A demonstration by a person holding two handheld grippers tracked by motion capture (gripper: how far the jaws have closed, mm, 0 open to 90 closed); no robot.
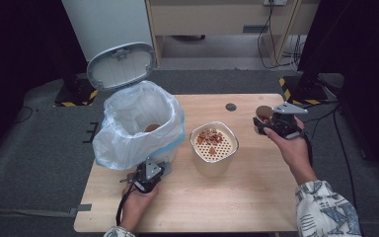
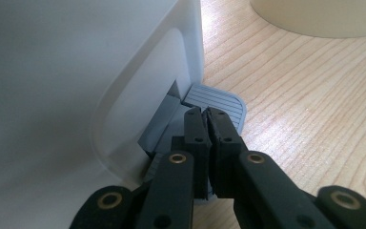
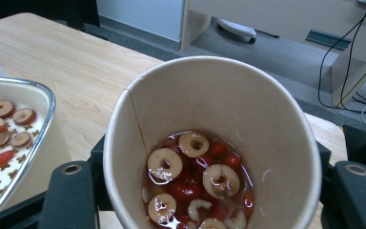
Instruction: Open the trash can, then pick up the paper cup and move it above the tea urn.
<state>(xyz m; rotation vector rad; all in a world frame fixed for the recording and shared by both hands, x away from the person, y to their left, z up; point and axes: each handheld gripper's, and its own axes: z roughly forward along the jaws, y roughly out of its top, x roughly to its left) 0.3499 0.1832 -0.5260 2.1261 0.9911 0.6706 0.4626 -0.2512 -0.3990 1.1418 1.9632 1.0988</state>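
Note:
A white pedal bin (image 1: pixel 138 123) lined with a clear bag stands on the table's left side, its lid (image 1: pixel 121 65) raised. My left gripper (image 1: pixel 160 168) is shut with nothing between its jaws. Its tips (image 2: pixel 207 117) rest on the bin's grey pedal (image 2: pixel 219 100), close to the bin's wall (image 2: pixel 76 71). My right gripper (image 1: pixel 271 123) is shut on a brown paper cup (image 1: pixel 263 114), held a little above the table at the right. The cup (image 3: pixel 248 109) holds red fruit slices (image 3: pixel 195 171) in liquid. A cream strainer bowl (image 1: pixel 213 142) with more slices stands mid-table.
The wooden table (image 1: pixel 256 197) has a round cable hole (image 1: pixel 231 106) near its far edge. The strainer bowl's rim (image 3: pixel 43 102) lies just left of the cup in the right gripper view. Black stands and cables sit on the floor behind the table.

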